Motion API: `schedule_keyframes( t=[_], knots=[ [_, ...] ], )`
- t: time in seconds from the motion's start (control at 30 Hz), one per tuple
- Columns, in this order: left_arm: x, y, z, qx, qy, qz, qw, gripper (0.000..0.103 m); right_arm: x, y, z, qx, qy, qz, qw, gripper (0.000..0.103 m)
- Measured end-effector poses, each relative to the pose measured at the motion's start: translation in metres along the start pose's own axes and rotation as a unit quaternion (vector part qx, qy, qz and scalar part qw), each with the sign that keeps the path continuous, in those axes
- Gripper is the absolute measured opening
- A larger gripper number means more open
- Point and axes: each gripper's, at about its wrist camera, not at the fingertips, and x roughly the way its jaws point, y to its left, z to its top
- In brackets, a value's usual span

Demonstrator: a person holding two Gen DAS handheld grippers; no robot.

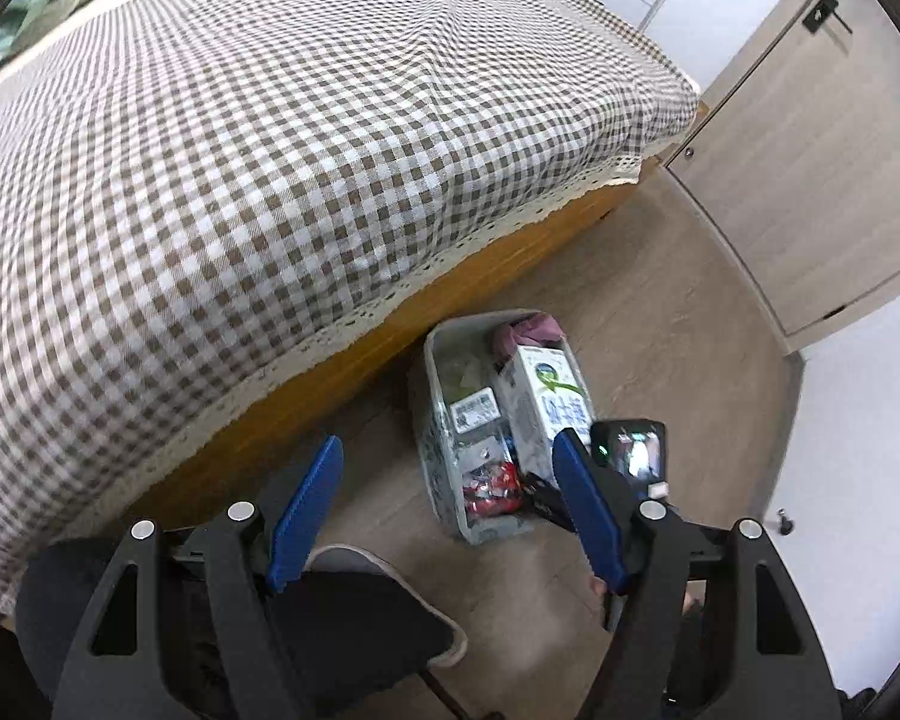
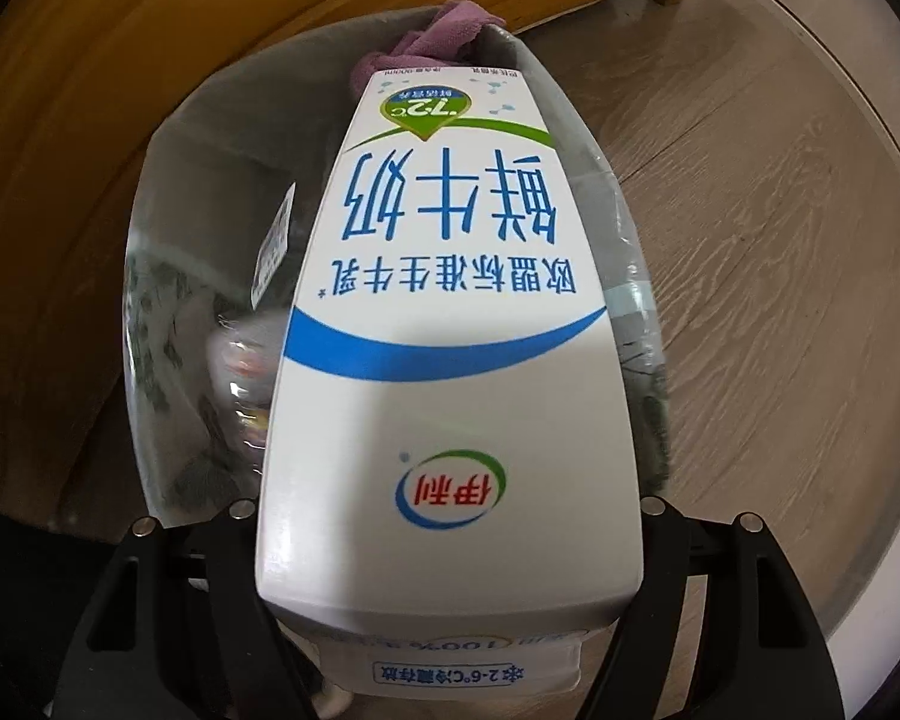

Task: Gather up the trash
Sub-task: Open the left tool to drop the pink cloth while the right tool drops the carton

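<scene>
A grey trash bin point(image 1: 435, 354) stands on the floor beside the bed and holds wrappers, a labelled packet point(image 1: 475, 411) and a purple cloth point(image 1: 531, 327). A white milk carton point(image 2: 450, 300) with blue print is upside down, its far end down in the bin point(image 2: 210, 144) beside the purple cloth point(image 2: 444, 30). My right gripper point(image 2: 447, 516) is shut on the carton; the carton hides its pads. In the left wrist view the carton point(image 1: 546, 402) pokes out of the bin. My left gripper point(image 1: 447, 438) hangs above the floor in front of the bin, open and empty.
A bed with a brown-and-white checked cover point(image 1: 270, 150) on an orange wooden frame point(image 1: 480, 282) fills the left. A pale door point(image 1: 810, 150) is at the right. A person's dark slipper point(image 1: 360, 606) rests on the wood floor point(image 1: 660, 330) below my left gripper.
</scene>
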Motion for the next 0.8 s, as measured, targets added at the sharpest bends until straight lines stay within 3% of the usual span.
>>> schedule_keyframes(
  t=[0.13, 0.3, 0.6, 0.8],
  knots=[
    [-0.015, 0.002, -0.009, 0.011, -0.010, -0.006, 0.9999, 0.070, 0.007, 0.001, 0.002, -0.015, -0.013, -0.040, 0.999, 0.084],
    [-0.039, 0.003, -0.019, 0.021, -0.026, -0.011, 0.9994, 0.070, 0.004, 0.001, 0.005, -0.036, 0.017, -0.054, 0.998, 0.085],
    [-0.068, 0.008, -0.027, 0.009, -0.042, -0.035, 0.9985, 0.070, -0.060, -0.004, -0.002, -0.029, -0.030, -0.040, 0.998, 0.085],
    [-0.110, 0.024, -0.037, -0.004, -0.080, -0.047, 0.9957, 0.070, -0.116, 0.005, -0.009, -0.027, -0.069, -0.033, 0.997, 0.085]
  ],
)
